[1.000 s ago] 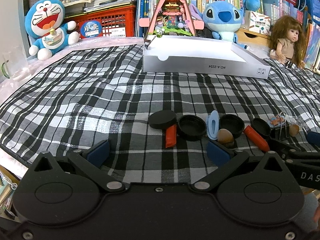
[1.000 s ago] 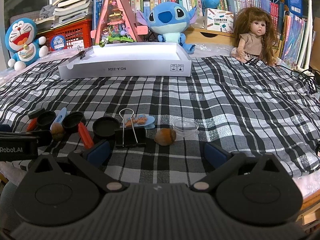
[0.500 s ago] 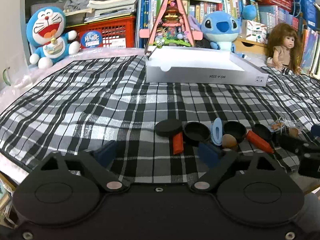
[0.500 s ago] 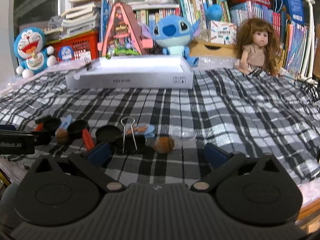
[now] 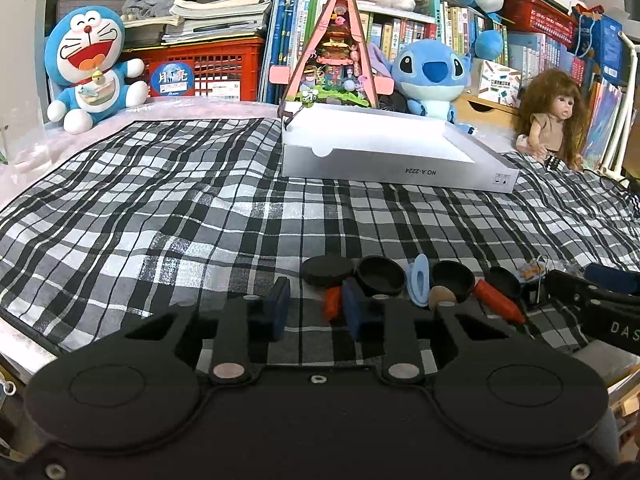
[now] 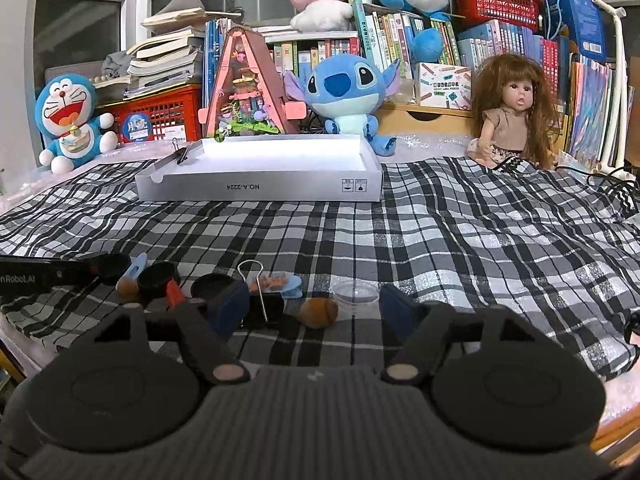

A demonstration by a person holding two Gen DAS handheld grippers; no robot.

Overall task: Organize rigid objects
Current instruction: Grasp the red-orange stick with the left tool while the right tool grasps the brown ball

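Note:
Small items lie in a row on the plaid cloth (image 5: 160,208): a flat black lid (image 5: 328,270), black cups (image 5: 380,276), a light blue clip (image 5: 418,284), a brown nut (image 5: 440,296) and red sticks (image 5: 498,300). My left gripper (image 5: 316,310) hovers just before the row, its jaws closing with a gap left. A short red stick (image 5: 332,304) shows between the pads, untouched. My right gripper (image 6: 314,310) is also closing, still wide. A black binder clip (image 6: 264,308), a brown nut (image 6: 318,312) and a clear cup (image 6: 356,296) lie between its fingertips, none pressed.
A shallow white box (image 6: 260,190) stands open at the back of the cloth, with a binder clip (image 6: 182,154) on its left corner. Plush toys, a doll (image 6: 512,120), a red crate and bookshelves line the far edge. The cloth's front edge is just below the grippers.
The left gripper's jaws have drawn much closer together. The right gripper's jaws have narrowed somewhat. Both views have tipped up slightly; the objects have not moved.

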